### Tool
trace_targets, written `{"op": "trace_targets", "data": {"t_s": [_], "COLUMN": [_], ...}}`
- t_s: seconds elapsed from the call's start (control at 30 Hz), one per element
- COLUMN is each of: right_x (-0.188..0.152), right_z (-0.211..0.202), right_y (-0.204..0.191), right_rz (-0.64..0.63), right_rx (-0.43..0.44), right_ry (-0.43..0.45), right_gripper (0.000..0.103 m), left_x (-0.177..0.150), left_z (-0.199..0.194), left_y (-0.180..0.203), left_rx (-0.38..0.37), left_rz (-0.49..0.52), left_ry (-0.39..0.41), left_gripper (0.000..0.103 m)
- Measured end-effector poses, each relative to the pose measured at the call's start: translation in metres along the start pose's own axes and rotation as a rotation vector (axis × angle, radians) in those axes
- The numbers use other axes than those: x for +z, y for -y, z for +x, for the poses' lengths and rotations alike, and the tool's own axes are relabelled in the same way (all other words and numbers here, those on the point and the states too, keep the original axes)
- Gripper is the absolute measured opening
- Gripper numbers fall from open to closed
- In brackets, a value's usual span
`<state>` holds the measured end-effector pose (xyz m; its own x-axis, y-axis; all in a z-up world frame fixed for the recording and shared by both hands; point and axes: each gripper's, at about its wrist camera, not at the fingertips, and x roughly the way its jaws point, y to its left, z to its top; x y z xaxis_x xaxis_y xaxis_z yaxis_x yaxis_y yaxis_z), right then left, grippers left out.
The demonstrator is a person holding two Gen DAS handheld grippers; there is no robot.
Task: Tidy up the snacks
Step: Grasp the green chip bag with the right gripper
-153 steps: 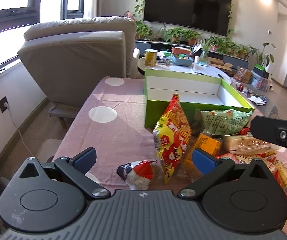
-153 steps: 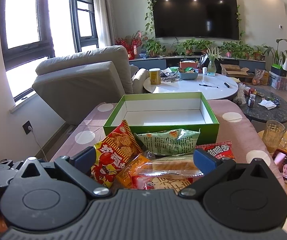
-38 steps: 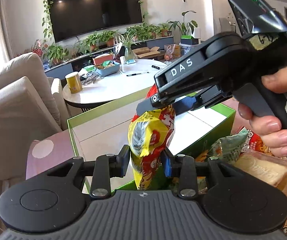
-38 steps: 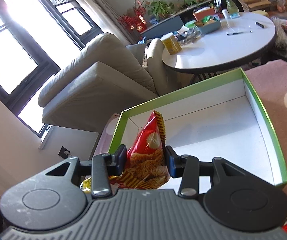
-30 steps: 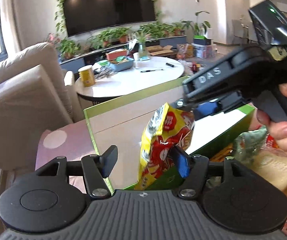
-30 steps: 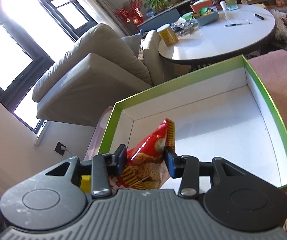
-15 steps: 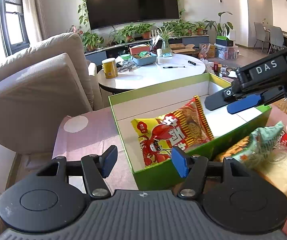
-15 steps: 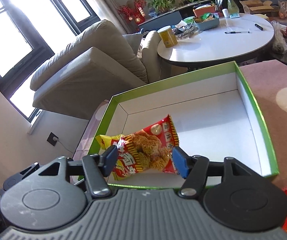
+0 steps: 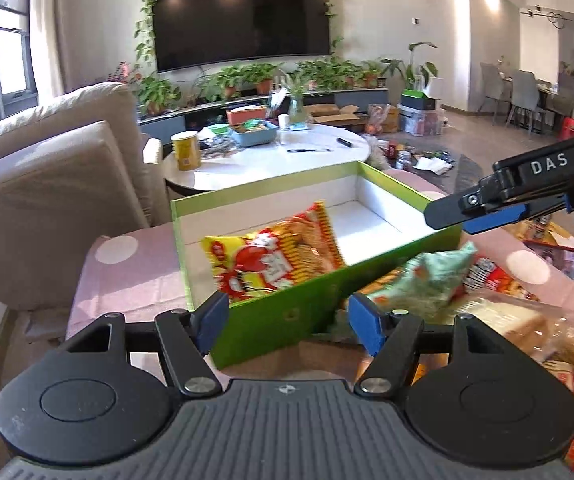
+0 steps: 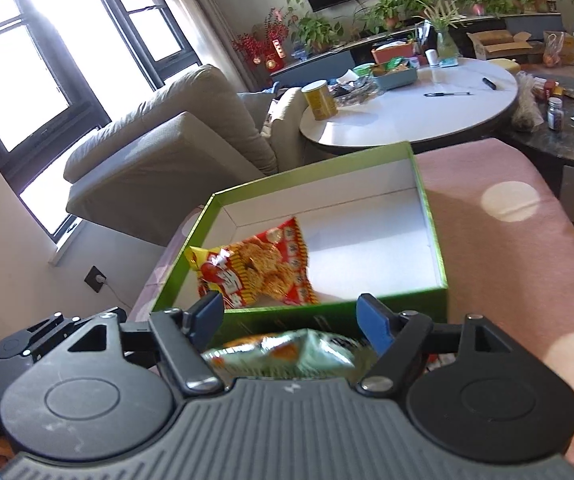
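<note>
- Released a second ago, the crinkly red-and-yellow foil snack bag (image 10: 257, 270) now lies flat inside the green cardboard box with white lining (image 10: 431, 236), at its left end.
- Both the left tool (image 9: 287, 316) and right tool (image 10: 291, 316) have just been opening; nothing sits between their pads.
- First snack stowed; a puffy pale-green packet (image 9: 431, 280) and others wait on the pink dotted desk (image 10: 507, 240).

A snack bag (image 9: 275, 254) lies in the left part of the open box (image 9: 387, 196) on the table (image 10: 503, 248), more snack packets (image 9: 439, 280) heaped before the box's near wall
</note>
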<state>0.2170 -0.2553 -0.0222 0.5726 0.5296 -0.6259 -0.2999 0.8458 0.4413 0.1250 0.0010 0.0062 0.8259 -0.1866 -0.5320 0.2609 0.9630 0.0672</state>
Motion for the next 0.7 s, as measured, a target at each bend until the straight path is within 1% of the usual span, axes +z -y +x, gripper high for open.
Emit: {"op": "trace_targets", "data": {"t_s": [0.07, 0.13, 0.27, 0.37, 0.57, 0.7], "right_x": [-0.005, -0.010, -0.023, -0.030, -0.034, -0.035], "right_z": [-0.001, -0.001, 0.001, 0.005, 0.019, 0.023], "right_y": [0.004, 0.004, -0.005, -0.006, 0.003, 0.002], "right_rz": [0.001, -0.024, -0.156, -0.217, -0.202, -0.211], "right_rx": [0.003, 0.006, -0.001, -0.017, -0.001, 0.008], "right_ry": [-0.009, -0.024, -0.037, -0.036, -0.060, -0.056], "right_gripper": [0.079, 0.080, 0.086, 0.086, 0.086, 0.086], "left_x": [-0.001, -0.004, -0.008, -0.010, -0.011, -0.010], "left_z": [0.002, 0.006, 0.014, 0.018, 0.029, 0.034], "left_y": [0.007, 0.012, 0.020, 0.024, 0.030, 0.030], "left_rx": [-0.013, -0.028, -0.046, -0.051, -0.064, -0.081], "left_rz": [0.007, 0.011, 0.011, 0.013, 0.017, 0.007], "left_ry": [-0.011, -0.027, -0.058, -0.070, -0.086, -0.092], "left_gripper": [0.063, 0.063, 0.063, 0.063, 0.062, 0.056]}}
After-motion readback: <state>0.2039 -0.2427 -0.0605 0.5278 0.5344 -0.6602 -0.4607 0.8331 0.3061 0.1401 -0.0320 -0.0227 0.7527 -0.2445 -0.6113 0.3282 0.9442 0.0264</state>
